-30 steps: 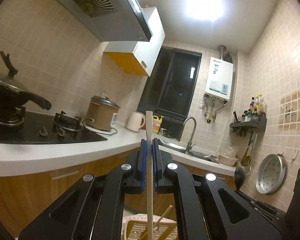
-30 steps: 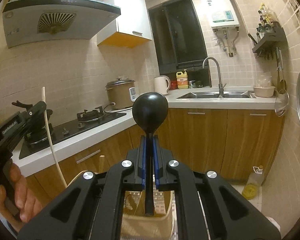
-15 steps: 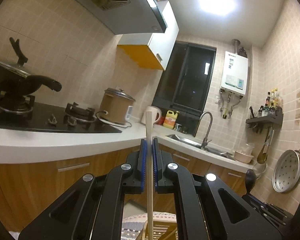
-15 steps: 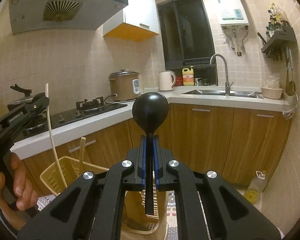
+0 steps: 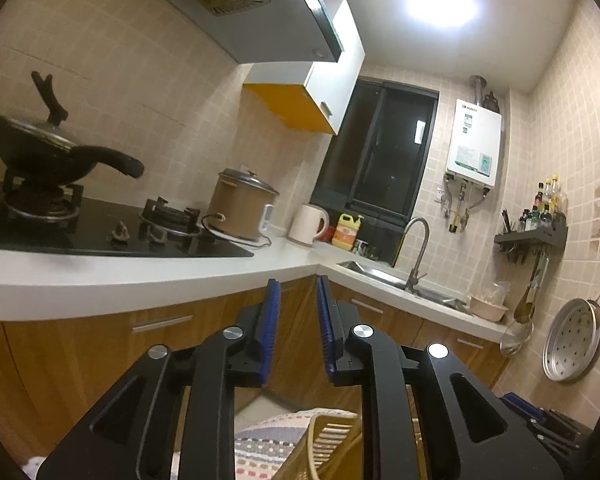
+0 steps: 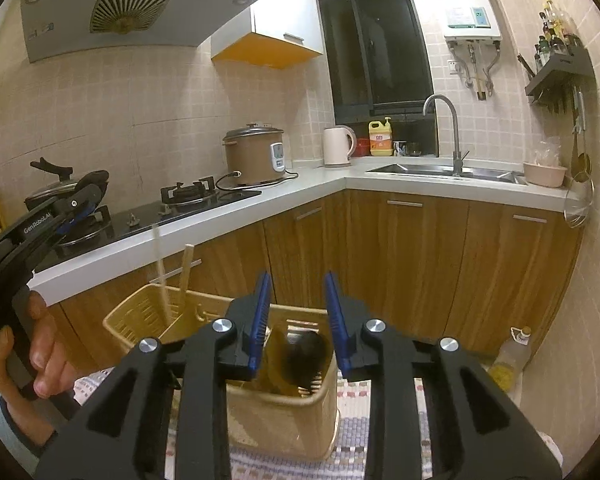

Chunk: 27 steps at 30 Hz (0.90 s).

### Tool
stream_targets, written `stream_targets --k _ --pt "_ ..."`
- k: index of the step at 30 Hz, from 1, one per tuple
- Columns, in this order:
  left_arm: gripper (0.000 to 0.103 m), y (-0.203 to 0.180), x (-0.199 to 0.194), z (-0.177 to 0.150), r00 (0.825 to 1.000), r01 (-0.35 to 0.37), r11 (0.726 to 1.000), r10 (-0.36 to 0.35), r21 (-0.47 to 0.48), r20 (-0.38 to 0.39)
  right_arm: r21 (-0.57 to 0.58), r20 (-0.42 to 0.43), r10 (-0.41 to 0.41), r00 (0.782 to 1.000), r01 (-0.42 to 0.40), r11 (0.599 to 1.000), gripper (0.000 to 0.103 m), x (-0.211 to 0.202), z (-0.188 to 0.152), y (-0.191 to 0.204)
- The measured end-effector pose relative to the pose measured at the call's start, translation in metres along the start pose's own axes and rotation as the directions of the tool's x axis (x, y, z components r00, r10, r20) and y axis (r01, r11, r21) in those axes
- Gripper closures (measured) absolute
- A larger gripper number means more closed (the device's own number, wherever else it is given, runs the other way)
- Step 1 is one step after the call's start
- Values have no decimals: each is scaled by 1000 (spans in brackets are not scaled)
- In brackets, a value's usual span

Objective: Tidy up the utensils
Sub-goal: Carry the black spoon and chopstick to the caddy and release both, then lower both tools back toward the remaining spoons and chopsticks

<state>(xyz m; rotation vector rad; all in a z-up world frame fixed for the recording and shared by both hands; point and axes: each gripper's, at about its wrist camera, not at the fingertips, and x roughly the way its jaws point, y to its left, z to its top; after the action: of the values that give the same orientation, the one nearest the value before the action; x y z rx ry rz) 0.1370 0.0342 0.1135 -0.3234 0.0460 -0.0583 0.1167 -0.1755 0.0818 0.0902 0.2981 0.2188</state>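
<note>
Black blurred ladle (image 6: 302, 354) sits in the yellow slotted basket (image 6: 284, 404) below both just-parted, empty claws (image 6: 297, 312).

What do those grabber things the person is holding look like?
Both grippers are black plastic, with two chunky arms that have long cut-out slots and round silver bolts. The fingers carry bright blue ridged pads. The left gripper, seen from the side, has white lettering on its black body. Little of any sleeve shows.
</note>
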Motion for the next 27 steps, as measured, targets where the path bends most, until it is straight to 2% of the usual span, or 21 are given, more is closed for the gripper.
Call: stream_targets --k 7,11,13,15,16,17,18,19,20,21,23,25,26,27 --pt "78 9 -37 12 1000 10 1000 -10 22 -9 39 -22 23 1000 -22 999 78 -41 -1 2" --pt "75 17 -55 12 996 14 999 -10 38 -94 56 -79 23 997 -19 998 78 -63 -6 3" --pt "72 23 -60 7 981 40 999 -33 30 -190 66 -117 28 993 -21 998 78 -73 -10 5" --pt "72 28 -60 0 951 82 997 -76 9 -301 79 -155 37 987 -25 997 78 -83 -17 6" --pt "72 32 -60 -6 928 101 995 -96 -4 -359 79 -183 28 983 -14 997 78 -88 -21 7" --pt "72 35 -59 -13 891 129 992 -124 -18 -436 79 -204 27 979 -11 997 78 -90 -23 7" --pt "72 37 -58 -19 864 145 989 -141 -29 -483 86 -240 35 970 -15 996 78 -91 -28 9" --pt "72 39 -58 -27 827 165 985 -161 -42 -539 94 -268 42 963 -17 995 78 -93 -32 9" --pt "72 41 -57 -39 770 190 981 -180 -50 -612 100 -310 46 950 -16 995 78 -95 -39 10" --pt "72 41 -57 -48 732 205 977 -190 -54 -654 102 -343 46 938 -12 995 78 -94 -44 11" --pt "72 42 -59 -72 634 247 966 -222 -78 -741 120 -421 64 905 -14 993 78 -94 -58 13" --pt "72 42 -60 -90 576 276 958 -226 -73 -785 140 -483 80 872 -14 990 78 -91 -71 12" --pt "72 40 -61 -101 551 282 958 -202 -47 -810 159 -521 93 849 -11 987 78 -89 -80 12" --pt "72 39 -61 -107 538 285 958 -187 -32 -822 173 -542 103 834 -9 985 78 -87 -85 11"
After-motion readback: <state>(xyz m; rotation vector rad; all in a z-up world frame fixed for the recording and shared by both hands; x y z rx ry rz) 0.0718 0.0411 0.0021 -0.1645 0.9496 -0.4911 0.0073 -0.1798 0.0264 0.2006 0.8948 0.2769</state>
